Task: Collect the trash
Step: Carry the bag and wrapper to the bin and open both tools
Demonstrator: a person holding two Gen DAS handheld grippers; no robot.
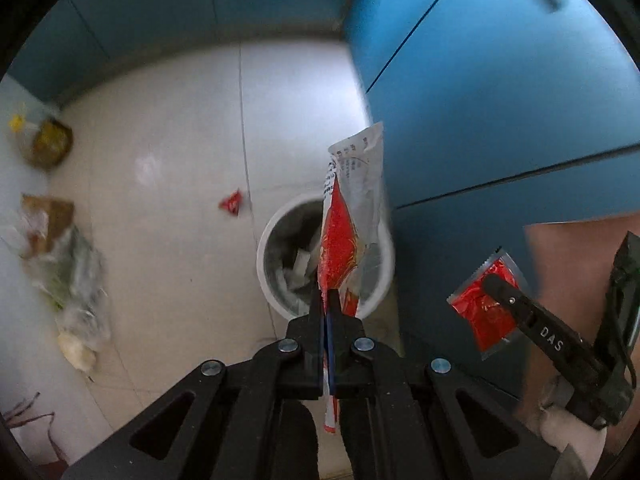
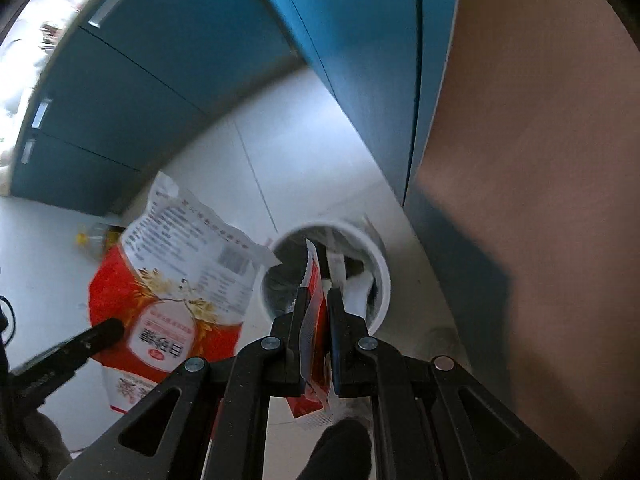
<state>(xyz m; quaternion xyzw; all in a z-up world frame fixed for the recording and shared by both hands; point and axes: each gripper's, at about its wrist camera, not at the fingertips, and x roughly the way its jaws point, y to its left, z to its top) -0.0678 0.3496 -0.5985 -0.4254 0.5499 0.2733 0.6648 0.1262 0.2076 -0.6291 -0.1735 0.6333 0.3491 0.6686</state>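
Observation:
My left gripper (image 1: 326,294) is shut on a large red and white food wrapper (image 1: 340,240), seen edge-on and hanging over the round white trash bin (image 1: 266,240). In the right wrist view the same wrapper (image 2: 180,272) shows its printed face, with the left gripper (image 2: 108,328) at its lower left. My right gripper (image 2: 318,292) is shut on a small red sachet (image 2: 316,280) above the bin (image 2: 382,276), which holds crumpled pale litter. From the left wrist view, the right gripper (image 1: 494,282) and its sachet (image 1: 476,304) hang to the right of the bin.
A small red wrapper (image 1: 232,202) lies on the pale tiled floor left of the bin. Blue cabinets (image 1: 500,120) stand close behind and right of the bin. Clear plastic bags of groceries (image 1: 76,272) and a yellowish jar (image 1: 50,140) sit along the left wall. A brown surface (image 2: 540,200) fills the right.

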